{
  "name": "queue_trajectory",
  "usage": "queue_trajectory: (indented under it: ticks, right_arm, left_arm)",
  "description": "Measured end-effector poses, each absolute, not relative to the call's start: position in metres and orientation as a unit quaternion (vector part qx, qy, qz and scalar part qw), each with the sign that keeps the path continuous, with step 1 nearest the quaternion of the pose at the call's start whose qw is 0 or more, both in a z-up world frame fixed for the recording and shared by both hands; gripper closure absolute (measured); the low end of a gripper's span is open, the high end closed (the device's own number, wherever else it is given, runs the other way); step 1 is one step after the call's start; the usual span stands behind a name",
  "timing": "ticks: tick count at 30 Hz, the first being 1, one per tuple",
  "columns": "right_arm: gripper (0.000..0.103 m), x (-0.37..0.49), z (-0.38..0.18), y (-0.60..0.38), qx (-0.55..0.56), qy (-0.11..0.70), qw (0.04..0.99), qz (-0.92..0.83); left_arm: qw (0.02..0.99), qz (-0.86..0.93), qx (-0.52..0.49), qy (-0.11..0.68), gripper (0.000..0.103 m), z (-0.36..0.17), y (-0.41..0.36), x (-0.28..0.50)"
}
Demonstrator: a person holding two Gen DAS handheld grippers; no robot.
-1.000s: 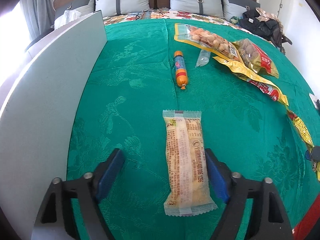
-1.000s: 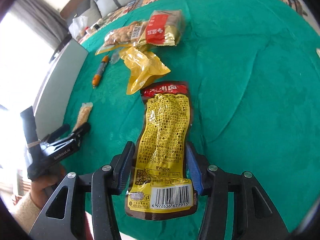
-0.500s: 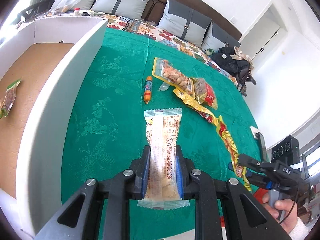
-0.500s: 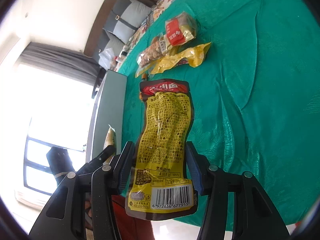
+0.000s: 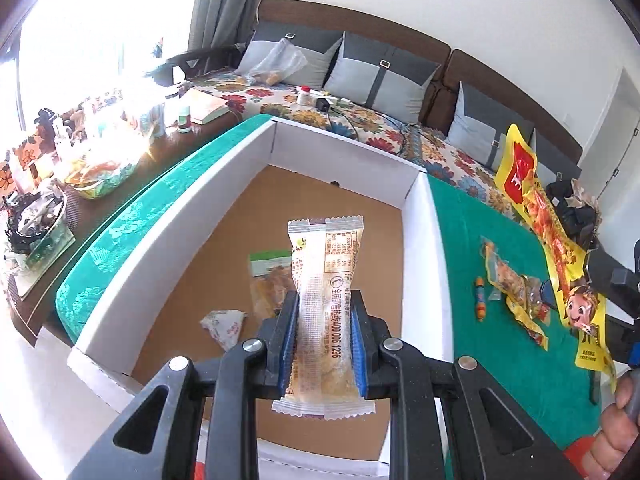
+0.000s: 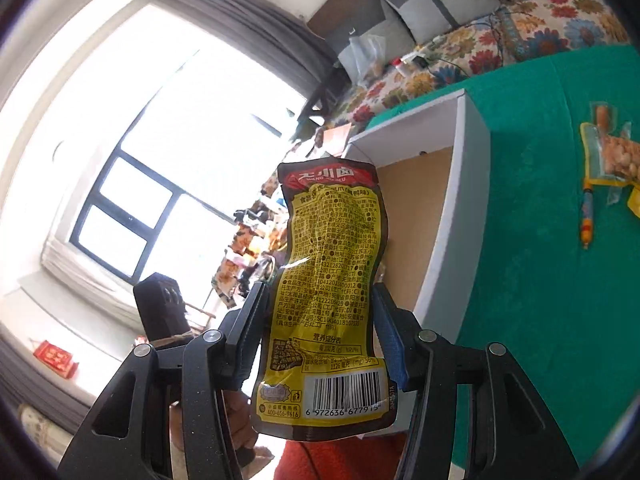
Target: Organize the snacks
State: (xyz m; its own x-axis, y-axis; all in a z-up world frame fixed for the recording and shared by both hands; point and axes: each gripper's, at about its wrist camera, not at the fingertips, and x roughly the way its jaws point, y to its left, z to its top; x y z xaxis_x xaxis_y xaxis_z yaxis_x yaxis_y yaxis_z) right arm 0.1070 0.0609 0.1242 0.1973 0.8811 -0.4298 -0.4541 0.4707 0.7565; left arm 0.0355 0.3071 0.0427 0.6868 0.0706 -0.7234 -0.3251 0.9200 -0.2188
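My left gripper [image 5: 323, 344] has its blue pads pressed on both long sides of a pale pastry packet [image 5: 323, 312], jaws narrow and easing open a little with the packet between them; the packet stands up out of the grip, raised above the inside of the white box [image 5: 168, 236]. The box has a brown cardboard floor, and two snacks already lie on it: a green-topped packet [image 5: 269, 280] toward the middle and a crumpled white wrapper [image 5: 224, 326] nearer me on the left. My right gripper [image 6: 320, 334] carries a yellow pouch [image 6: 332, 300] with a red top band and a barcode at its near end; the pads sit against its pinched waist, jaws about half wide and opening slightly, pouch between them and off the cloth. From the left wrist view that same pouch hangs at the far right edge. The pouch is beside the box's right wall, not clearly over the floor yet. On the green tablecloth [image 5: 460, 280] to the right of the box: an orange sausage stick [image 5: 480, 298] and a clear peanut bag [image 5: 510, 284], lying close together.
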Motion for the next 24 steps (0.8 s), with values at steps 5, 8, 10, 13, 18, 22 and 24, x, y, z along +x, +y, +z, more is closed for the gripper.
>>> queue_trajectory:
  ticks: [5,8,10,13,18,22,24]
  right_arm:
    - [0.031,0.102,0.1,0.099,0.18,0.483,0.753,0.409]
    - [0.032,0.099,0.083,0.073,0.154,0.473,0.772,0.395]
    - [0.032,0.101,0.071,0.048,0.11,0.457,0.803,0.367]
    - [0.032,0.099,0.042,-0.004,0.02,0.433,0.847,0.307]
    - [0.032,0.12,-0.019,-0.12,-0.056,0.442,0.879,0.171]
    - [0.033,0.107,-0.032,-0.207,-0.067,0.407,0.908,0.075]
    - [0.033,0.098,-0.034,-0.238,-0.058,0.39,0.918,0.039]
  left_arm:
    - [0.88,0.19,-0.158,0.405,0.013,0.006,0.339,0.016]
    - [0.883,0.185,-0.17,0.396,0.013,0.0,0.334,0.003]
    - [0.891,0.179,-0.171,0.381,0.013,0.004,0.323,-0.002]
    - [0.904,0.145,-0.176,0.361,0.013,0.022,0.293,-0.001]
    - [0.925,0.039,-0.158,0.343,0.012,0.051,0.208,0.02]
    - [0.924,-0.048,-0.111,0.363,0.004,0.052,0.12,0.044]
    - [0.913,-0.08,-0.087,0.391,0.004,0.036,0.078,0.059]
